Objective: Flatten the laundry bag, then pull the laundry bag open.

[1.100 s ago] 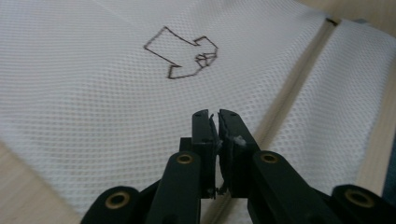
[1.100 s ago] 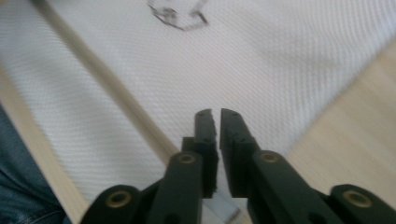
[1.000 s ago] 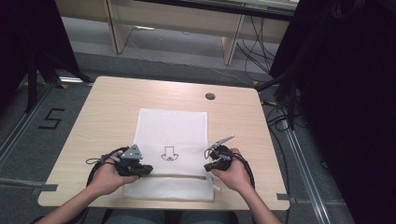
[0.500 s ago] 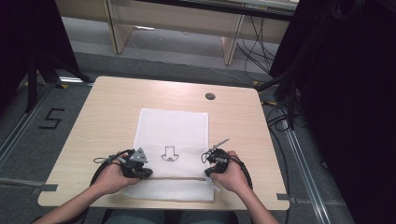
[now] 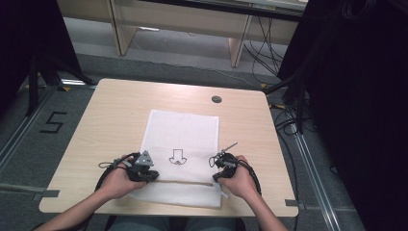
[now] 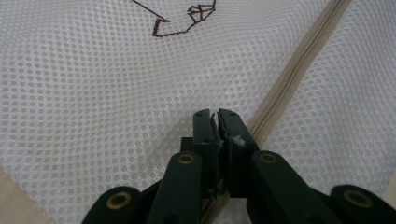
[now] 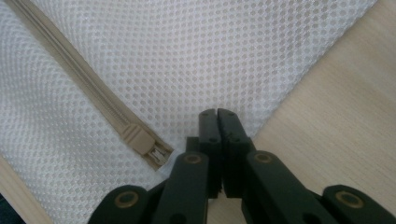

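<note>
A: Lying flat at the near middle of the table (image 5: 106, 120), a white mesh laundry bag (image 5: 185, 130) is seen, its beige zipper (image 5: 183, 183) running across the near end.

B: How are the 2 tools placed?

A: The left gripper (image 5: 153, 175) is set on the mesh beside the zipper track (image 6: 299, 70); the right gripper (image 5: 215, 177) is set at the bag's right edge, beside the zipper slider (image 7: 134, 137). Both pairs of jaws are seen nearly closed, having just been opening slightly, with no mesh visibly pinched.

B: Which step is judged to be in hand?

A: Probably releasing or re-gripping the bag's near end. Next, the slider would likely need to be caught while the mesh is pinned.
</note>
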Action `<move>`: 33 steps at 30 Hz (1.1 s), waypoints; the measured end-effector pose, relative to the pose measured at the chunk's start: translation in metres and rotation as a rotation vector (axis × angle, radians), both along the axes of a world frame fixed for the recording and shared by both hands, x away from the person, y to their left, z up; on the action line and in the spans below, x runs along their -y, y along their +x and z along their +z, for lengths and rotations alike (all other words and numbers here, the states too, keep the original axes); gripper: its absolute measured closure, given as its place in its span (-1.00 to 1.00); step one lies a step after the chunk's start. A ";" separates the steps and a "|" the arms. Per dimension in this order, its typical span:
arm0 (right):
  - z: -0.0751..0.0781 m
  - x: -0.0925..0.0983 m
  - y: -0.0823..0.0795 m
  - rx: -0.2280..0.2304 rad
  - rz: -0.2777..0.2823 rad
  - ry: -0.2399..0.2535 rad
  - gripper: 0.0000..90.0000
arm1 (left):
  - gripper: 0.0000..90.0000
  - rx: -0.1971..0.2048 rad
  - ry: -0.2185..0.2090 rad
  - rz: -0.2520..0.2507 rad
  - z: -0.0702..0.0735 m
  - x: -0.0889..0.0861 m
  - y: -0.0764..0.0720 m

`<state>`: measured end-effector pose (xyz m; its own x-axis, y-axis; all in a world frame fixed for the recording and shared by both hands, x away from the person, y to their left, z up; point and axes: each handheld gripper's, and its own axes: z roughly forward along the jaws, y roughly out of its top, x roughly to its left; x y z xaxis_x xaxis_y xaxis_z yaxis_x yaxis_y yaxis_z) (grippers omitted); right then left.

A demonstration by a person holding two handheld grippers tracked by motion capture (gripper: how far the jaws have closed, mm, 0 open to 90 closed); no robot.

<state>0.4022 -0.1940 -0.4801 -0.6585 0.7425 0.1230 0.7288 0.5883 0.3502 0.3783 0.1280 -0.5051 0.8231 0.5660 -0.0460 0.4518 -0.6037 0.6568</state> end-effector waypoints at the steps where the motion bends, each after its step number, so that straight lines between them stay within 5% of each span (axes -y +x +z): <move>1: 0.004 0.003 0.000 0.011 -0.011 0.018 0.87 | 0.81 0.005 -0.007 -0.013 0.001 -0.001 0.001; 3: 0.009 0.005 -0.001 0.018 -0.046 0.012 0.86 | 0.79 -0.013 -0.048 0.017 0.002 -0.003 -0.001; 5: 0.018 0.014 0.001 0.076 -0.072 0.067 0.77 | 0.63 0.019 -0.089 0.043 0.007 -0.005 -0.001; 12: 0.021 0.028 0.001 0.095 -0.110 0.082 0.71 | 0.25 0.090 -0.136 0.062 0.012 -0.004 -0.003; 13: 0.022 0.029 0.000 0.095 -0.117 0.080 0.70 | 0.22 0.073 -0.167 0.085 0.011 -0.004 -0.004; 21: 0.028 0.039 -0.006 0.130 -0.124 0.104 0.70 | 0.05 0.099 -0.188 0.069 0.013 -0.006 -0.004; 25: 0.029 0.040 -0.015 0.096 -0.129 0.123 0.79 | -0.02 0.064 -0.222 0.061 0.013 -0.002 -0.006; 27: 0.028 0.040 -0.017 0.089 -0.121 0.123 0.80 | -0.03 0.086 -0.205 0.053 0.014 -0.002 -0.006; 33: 0.025 0.032 -0.024 0.014 -0.095 0.112 1.00 | -0.04 0.068 -0.225 0.066 0.013 0.000 -0.005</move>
<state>0.3779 -0.2258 -0.4550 -0.5878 0.7839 0.1997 0.7741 0.4734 0.4203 0.3732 0.1279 -0.4920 0.7901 0.6005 -0.1230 0.4358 -0.4094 0.8015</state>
